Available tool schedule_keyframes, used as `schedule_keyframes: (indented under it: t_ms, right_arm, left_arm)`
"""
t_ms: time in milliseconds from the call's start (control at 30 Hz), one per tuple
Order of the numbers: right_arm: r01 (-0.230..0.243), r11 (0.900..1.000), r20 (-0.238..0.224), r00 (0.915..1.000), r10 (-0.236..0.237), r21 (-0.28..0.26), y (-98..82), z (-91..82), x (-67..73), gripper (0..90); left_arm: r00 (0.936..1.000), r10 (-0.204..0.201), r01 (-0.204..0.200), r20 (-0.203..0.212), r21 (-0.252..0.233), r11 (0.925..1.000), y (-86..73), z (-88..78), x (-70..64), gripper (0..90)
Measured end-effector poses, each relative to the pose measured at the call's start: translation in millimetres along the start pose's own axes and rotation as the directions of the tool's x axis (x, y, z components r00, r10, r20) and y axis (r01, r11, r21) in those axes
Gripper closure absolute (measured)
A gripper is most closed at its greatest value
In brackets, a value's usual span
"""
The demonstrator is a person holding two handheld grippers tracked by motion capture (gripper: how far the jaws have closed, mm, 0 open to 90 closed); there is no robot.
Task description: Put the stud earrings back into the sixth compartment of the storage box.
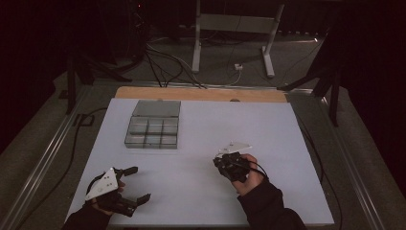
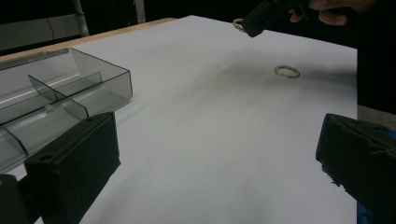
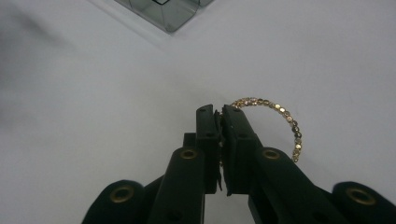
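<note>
My right gripper point(image 3: 220, 114) is shut on a gold beaded bracelet point(image 3: 285, 116), which loops out to the right of the closed jaws a little above the white table. In the high view that gripper point(image 1: 219, 162) sits right of centre, pointing left. The left gripper view shows it far off point(image 2: 261, 18) with the bracelet point(image 2: 239, 23) hanging at its tip. A second gold bracelet point(image 2: 286, 71) lies flat on the table beyond my left gripper point(image 2: 217, 140). My left gripper point(image 1: 139, 183) rests at the near left corner, open, with nothing between its jaws.
A clear grey compartment box point(image 1: 153, 125) with its lid point(image 1: 156, 108) folded back stands at the far left of the white sheet point(image 1: 268, 124); its corner shows close by point(image 2: 93, 70). Cables and a metal stand frame point(image 1: 234, 28) lie on the floor beyond the table.
</note>
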State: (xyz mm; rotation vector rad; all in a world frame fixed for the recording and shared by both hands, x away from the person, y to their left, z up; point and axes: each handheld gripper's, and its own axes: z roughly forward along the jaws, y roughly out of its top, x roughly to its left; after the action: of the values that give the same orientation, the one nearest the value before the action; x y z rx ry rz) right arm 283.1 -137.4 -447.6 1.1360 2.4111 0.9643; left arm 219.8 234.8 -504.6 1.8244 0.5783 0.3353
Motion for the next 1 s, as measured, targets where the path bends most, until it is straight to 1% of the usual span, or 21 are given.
schedule_keyframes:
  t_ms: [167, 200, 233, 300, 333, 500, 667, 933, 1000]
  right_arm:
    - [0.021, 1.0, -0.01, 0.9997, -0.021, 0.004, 9.4, 5.1, 4.5, 85.7]
    - [0.025, 1.0, -0.012, 0.9996, -0.025, 0.004, 13.5, 7.6, 6.4, 85.7]
    - [0.025, 1.0, -0.012, 0.9996, -0.025, 0.004, 13.5, 7.6, 6.4, 85.7]
    - [0.038, 0.999, -0.014, 0.9992, -0.038, 0.003, 19.9, 11.2, 9.3, 85.7]
    - [0.038, 0.999, -0.014, 0.9992, -0.038, 0.003, 19.9, 11.2, 9.3, 85.7]
    - [0.057, 0.998, -0.018, 0.9982, -0.057, 0.003, 32.3, 17.4, 13.5, 85.7]
    - [0.061, 0.998, -0.023, 0.9979, -0.06, 0.0, 40.5, 21.8, 16.1, 85.7]
    - [0.087, 0.996, -0.027, 0.9958, -0.087, -0.005, 56.8, 28.2, 22.3, 85.7]
    - [0.092, 0.996, -0.031, 0.9952, -0.093, -0.004, 62.8, 31.1, 24.0, 85.6]
  left_arm:
    - [1.0, 0.002, -0.002, 0.001, 0.001, 1.0, 0.0, 0.1, 0.0, 0.4]
    - [1.0, 0.0, 0.0, 0.001, 0.001, 1.0, -0.1, 0.0, 0.0, 0.4]
    - [1.0, 0.001, -0.001, 0.001, 0.002, 1.0, -0.1, -0.1, -0.2, 0.4]
    - [1.0, 0.005, -0.005, 0.003, 0.001, 1.0, 0.3, -0.4, -0.3, 0.4]
    - [1.0, 0.003, -0.003, 0.002, -0.001, 1.0, 0.2, -0.3, -0.1, 0.4]
    - [1.0, 0.002, -0.002, 0.003, -0.001, 1.0, 0.0, -0.4, -0.1, 0.4]
    - [1.0, 0.003, -0.003, 0.004, 0.0, 1.0, 0.3, -0.4, -0.4, 0.4]
    - [1.0, -0.006, 0.006, 0.005, -0.001, 1.0, -0.2, -0.1, 0.0, 0.4]
    - [1.0, 0.0, 0.0, 0.005, -0.001, 1.0, -0.1, -0.3, -0.3, 0.4]
